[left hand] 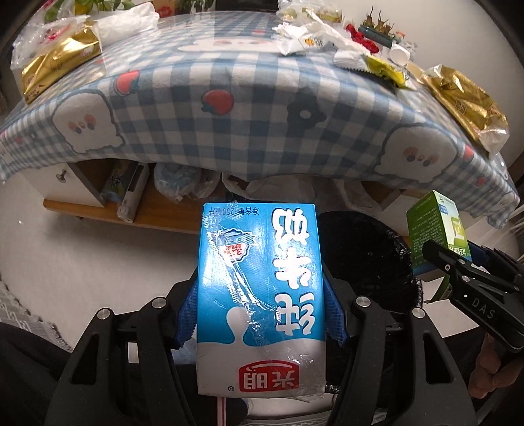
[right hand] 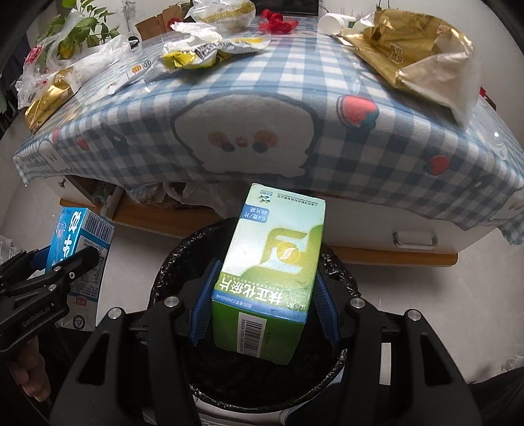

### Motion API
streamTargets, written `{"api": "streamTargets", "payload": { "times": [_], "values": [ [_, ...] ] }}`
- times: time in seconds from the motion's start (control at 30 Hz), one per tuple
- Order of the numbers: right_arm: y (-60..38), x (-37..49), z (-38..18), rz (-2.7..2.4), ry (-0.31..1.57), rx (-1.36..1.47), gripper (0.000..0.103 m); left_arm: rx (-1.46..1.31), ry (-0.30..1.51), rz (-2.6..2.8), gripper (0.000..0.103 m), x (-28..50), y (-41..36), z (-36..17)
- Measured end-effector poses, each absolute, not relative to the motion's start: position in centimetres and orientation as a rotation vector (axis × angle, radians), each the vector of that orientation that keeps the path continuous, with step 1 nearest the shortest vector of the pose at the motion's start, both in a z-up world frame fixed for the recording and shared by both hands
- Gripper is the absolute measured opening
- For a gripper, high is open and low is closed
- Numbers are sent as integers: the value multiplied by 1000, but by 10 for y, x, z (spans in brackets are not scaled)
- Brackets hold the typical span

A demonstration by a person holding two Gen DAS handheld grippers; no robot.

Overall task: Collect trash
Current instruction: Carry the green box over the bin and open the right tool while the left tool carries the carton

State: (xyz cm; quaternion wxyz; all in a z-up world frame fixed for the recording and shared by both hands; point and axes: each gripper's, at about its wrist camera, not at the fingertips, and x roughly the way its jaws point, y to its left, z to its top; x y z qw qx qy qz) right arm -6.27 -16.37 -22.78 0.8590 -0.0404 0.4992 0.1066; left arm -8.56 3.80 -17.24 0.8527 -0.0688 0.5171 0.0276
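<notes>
My left gripper (left hand: 260,314) is shut on a blue and white milk carton (left hand: 260,295), held off the table's front edge and left of the bin; the carton also shows in the right wrist view (right hand: 78,252). My right gripper (right hand: 263,311) is shut on a green medicine box (right hand: 271,278), held right above the black-lined trash bin (right hand: 170,262). The green box (left hand: 435,236) and the bin (left hand: 370,255) also show at the right of the left wrist view.
A low table with a blue checked cloth (left hand: 249,131) stands behind the bin. On it lie gold tissue packs (right hand: 412,55) (left hand: 59,68), white crumpled wrappers (left hand: 304,36), a yellow snack bag (right hand: 196,55), a paper cup (left hand: 399,54) and red bits (right hand: 278,19). Plastic bags lie on the shelf under the table (left hand: 183,186).
</notes>
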Motion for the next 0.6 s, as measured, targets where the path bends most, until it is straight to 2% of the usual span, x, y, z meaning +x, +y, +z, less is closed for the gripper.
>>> {"api": "streamTargets", "payload": {
  "times": [0.33, 0.47, 0.6],
  "values": [
    [-157, -53, -254, 224, 1091, -96, 53, -158, 1145, 68, 61, -75, 44, -190],
    [-164, -53, -253, 214, 1083, -75, 70, -154, 1137, 52, 61, -77, 39, -187],
    [-173, -54, -252, 197, 1078, -73, 82, -158, 1138, 45, 61, -77, 27, -185]
  ]
}}
